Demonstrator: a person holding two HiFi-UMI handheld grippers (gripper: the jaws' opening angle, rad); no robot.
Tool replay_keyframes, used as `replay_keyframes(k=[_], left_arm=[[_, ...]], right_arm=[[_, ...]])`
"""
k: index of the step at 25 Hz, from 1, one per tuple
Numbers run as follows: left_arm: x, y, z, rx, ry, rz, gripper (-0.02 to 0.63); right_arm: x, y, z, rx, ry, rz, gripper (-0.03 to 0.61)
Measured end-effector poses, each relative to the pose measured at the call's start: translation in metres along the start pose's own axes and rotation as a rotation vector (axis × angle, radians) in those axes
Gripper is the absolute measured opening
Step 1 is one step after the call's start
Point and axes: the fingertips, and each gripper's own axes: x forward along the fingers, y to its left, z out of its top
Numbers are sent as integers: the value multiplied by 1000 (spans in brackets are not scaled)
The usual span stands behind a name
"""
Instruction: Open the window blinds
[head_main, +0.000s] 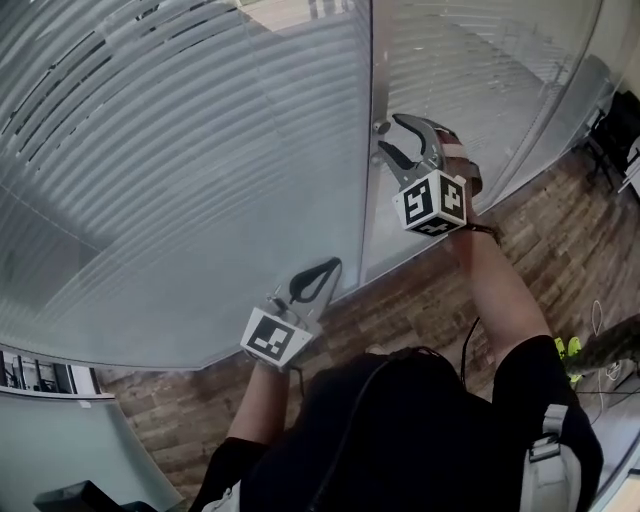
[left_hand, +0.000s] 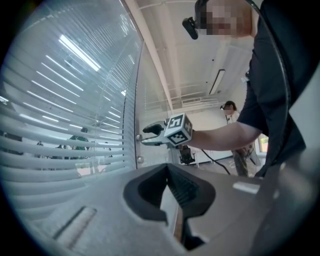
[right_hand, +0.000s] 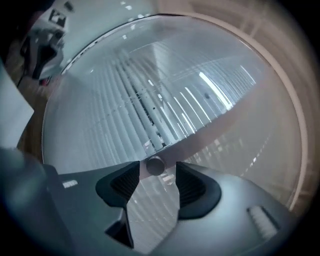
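The blinds (head_main: 180, 150) hang straight in front of you behind a glass wall (head_main: 300, 60), their slats running level across the panes on both sides of an upright metal post (head_main: 371, 120). In the left gripper view the slats (left_hand: 60, 125) stand partly tilted, with gaps you can see through to the room beyond; in the upper left of the head view a few dark gaps show between them as well.

Your right tongs (head_main: 388, 135) are up against that post, arm stretched out ahead of you. In the right gripper view the tongs (right_hand: 156, 172) stand well apart, with a small round knob (right_hand: 155, 165) sitting between the two dark pads right at their tips. The pads are not pressing on it (the gap on either side is slim, but it is there), so you have hold of nothing.

Your left tongs (head_main: 330, 265) hang lower, left of the post and near the bottom edge of the glass, pointing towards the pane. Their tips meet, and the left gripper view (left_hand: 167, 167) shows nothing caught between them. That same view also catches your right tongs reaching the post from the side.

Below the glass runs a brick-patterned floor (head_main: 560, 240).
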Motion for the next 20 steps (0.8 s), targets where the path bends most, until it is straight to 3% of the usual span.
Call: replay_keyframes(k=[2, 7, 17, 20], left_arm=[[-2, 0, -1, -1, 0, 7, 4], [-7, 4, -1, -7, -2, 31, 5], [-11, 13, -9, -3, -3, 57, 5], [-9, 12, -9, -3, -1, 51, 5]], right_arm=[[5, 8, -2, -137, 17, 27, 233], [14, 13, -2, -297, 34, 27, 231], [16, 10, -1, -370, 22, -6, 192], [17, 14, -3, -410, 31, 12, 136]])
